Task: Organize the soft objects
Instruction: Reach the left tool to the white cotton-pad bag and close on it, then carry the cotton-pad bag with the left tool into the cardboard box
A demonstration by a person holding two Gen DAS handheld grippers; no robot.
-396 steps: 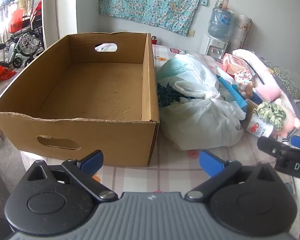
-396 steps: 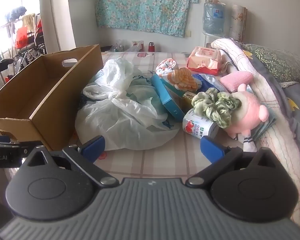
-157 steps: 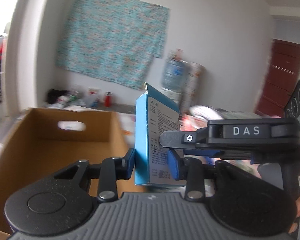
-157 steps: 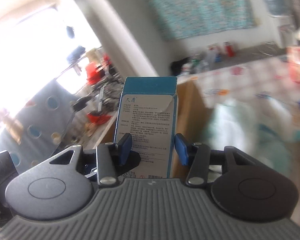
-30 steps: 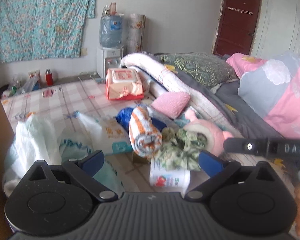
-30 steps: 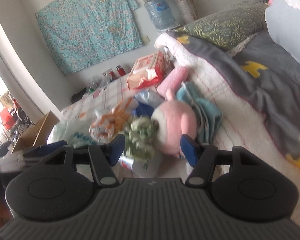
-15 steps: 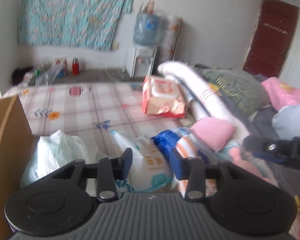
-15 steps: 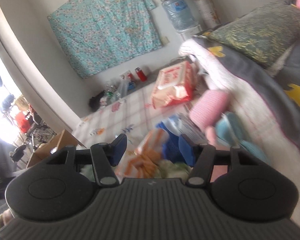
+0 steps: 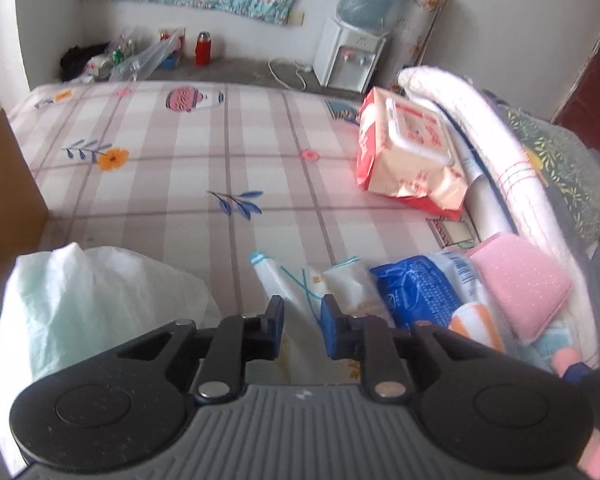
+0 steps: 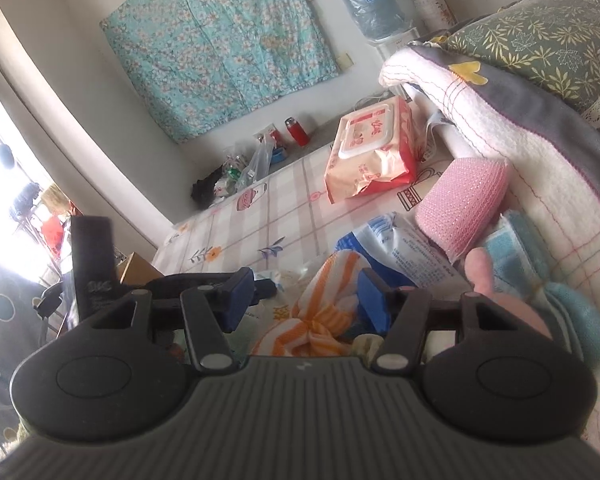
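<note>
My left gripper [image 9: 301,330] has its jaws narrowed around the white printed plastic packet [image 9: 296,292] on the checked bed sheet; whether the pads press it I cannot tell. My right gripper [image 10: 306,294] is open, its fingers on either side of the orange-and-white striped rolled towel [image 10: 320,316]. The towel also shows in the left wrist view [image 9: 474,326]. A pink foam block [image 9: 520,280], a blue-and-white packet [image 9: 416,292] and a pink plush toy [image 10: 500,292] lie close by on the right.
A pack of wet wipes [image 9: 404,156] lies farther back. A white plastic bag [image 9: 80,300] sits at the left beside the cardboard box [image 9: 4,188]. A rolled white blanket [image 10: 500,120] and a green pillow [image 10: 548,36] line the right side.
Both grippers have moved forward and down into the pile. The left jaws have narrowed around the white packet. The right gripper now straddles the striped towel.
</note>
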